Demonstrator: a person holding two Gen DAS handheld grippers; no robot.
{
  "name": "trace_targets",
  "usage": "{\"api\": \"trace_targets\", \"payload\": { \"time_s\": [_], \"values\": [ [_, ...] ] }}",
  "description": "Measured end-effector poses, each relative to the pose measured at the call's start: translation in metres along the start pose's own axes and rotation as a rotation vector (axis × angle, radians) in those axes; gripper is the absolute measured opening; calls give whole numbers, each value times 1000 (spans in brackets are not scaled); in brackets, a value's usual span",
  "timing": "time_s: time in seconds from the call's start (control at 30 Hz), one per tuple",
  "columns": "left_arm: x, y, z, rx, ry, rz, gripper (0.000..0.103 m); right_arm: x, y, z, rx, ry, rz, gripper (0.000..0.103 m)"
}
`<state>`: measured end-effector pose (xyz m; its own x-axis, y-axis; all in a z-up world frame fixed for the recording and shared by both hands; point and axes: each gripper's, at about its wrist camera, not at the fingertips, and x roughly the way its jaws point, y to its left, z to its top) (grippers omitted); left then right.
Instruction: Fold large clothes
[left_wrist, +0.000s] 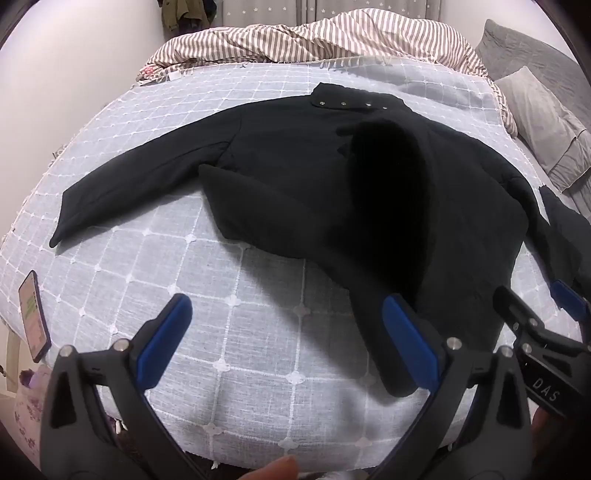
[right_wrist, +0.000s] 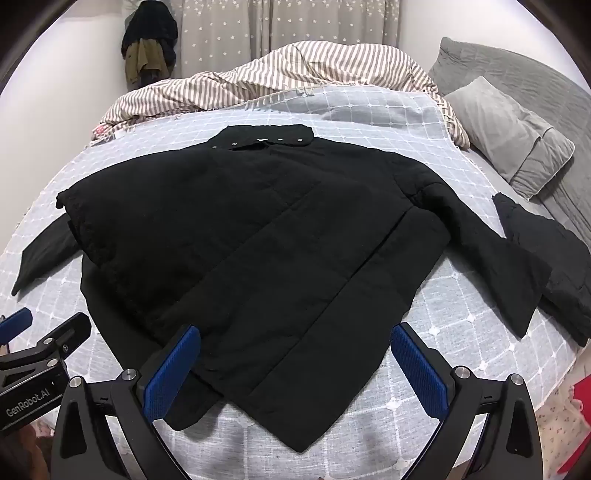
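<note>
A large black padded jacket (left_wrist: 388, 192) lies spread on the bed, collar with snap buttons at the far side; it also shows in the right wrist view (right_wrist: 258, 240). Its left sleeve (left_wrist: 140, 177) stretches out to the left; the right sleeve (right_wrist: 498, 266) lies out to the right. My left gripper (left_wrist: 288, 339) is open and empty above the bedspread, its right finger beside the jacket's near hem. My right gripper (right_wrist: 295, 369) is open, its jaws either side of the jacket's near hem corner, holding nothing. Each gripper shows at the edge of the other's view.
The bed has a light blue checked bedspread (left_wrist: 229, 280). A striped duvet (right_wrist: 295, 70) is bunched at the far side. Grey pillows (right_wrist: 517, 133) lie at the right. A second dark garment (right_wrist: 546, 258) lies at the right edge. A phone (left_wrist: 35, 317) lies at the left edge.
</note>
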<state>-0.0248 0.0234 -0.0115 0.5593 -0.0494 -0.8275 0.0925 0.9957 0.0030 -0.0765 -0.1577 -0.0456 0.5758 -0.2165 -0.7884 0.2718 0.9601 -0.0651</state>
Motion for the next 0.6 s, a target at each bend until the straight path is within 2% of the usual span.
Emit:
{"api": "trace_targets", "payload": {
  "time_s": [0.4, 0.6],
  "values": [
    [1, 0, -1, 3, 9, -8, 102, -1, 7, 1, -8, 2, -5, 103],
    [1, 0, -1, 3, 9, -9, 102, 1, -2, 0, -5, 6, -2, 103]
  ]
}}
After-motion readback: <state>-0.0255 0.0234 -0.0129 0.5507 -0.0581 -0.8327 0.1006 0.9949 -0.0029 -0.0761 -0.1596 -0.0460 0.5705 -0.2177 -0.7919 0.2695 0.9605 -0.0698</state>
